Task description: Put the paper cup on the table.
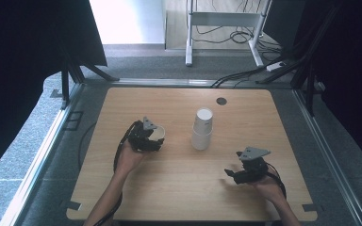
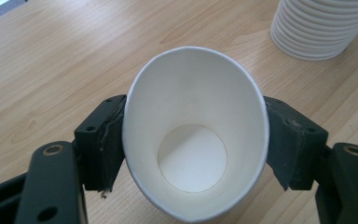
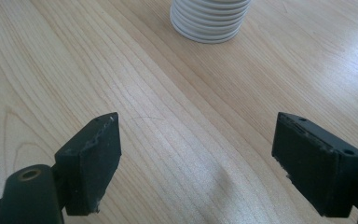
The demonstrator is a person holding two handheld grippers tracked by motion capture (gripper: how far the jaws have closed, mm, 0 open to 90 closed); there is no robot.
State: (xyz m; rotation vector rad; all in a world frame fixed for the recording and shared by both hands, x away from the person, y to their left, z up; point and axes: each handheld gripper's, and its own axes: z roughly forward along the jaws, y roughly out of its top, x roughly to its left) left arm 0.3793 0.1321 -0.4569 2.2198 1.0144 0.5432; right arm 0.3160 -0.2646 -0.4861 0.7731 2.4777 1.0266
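— Left claw (image 2: 193,154), status?
— Clenched on a single white paper cup (image 2: 196,140), squeezed oval, mouth facing the camera, over the light wooden bench (image 1: 179,183), left of centre.
— Right claw (image 3: 212,163)?
— Released, jaws wide apart, nothing between them, low over the bench's right front.
— Other stock?
— One tall stack of white paper cups (image 1: 202,129), upside down, mid-bench between both claws.

There was one single paper cup (image 2: 196,144) at the centre of the left gripper view. One stack of paper cups (image 1: 202,129) stood in the middle of the high view. Two grippers were there, the left gripper (image 1: 146,136) and the right gripper (image 1: 245,170).
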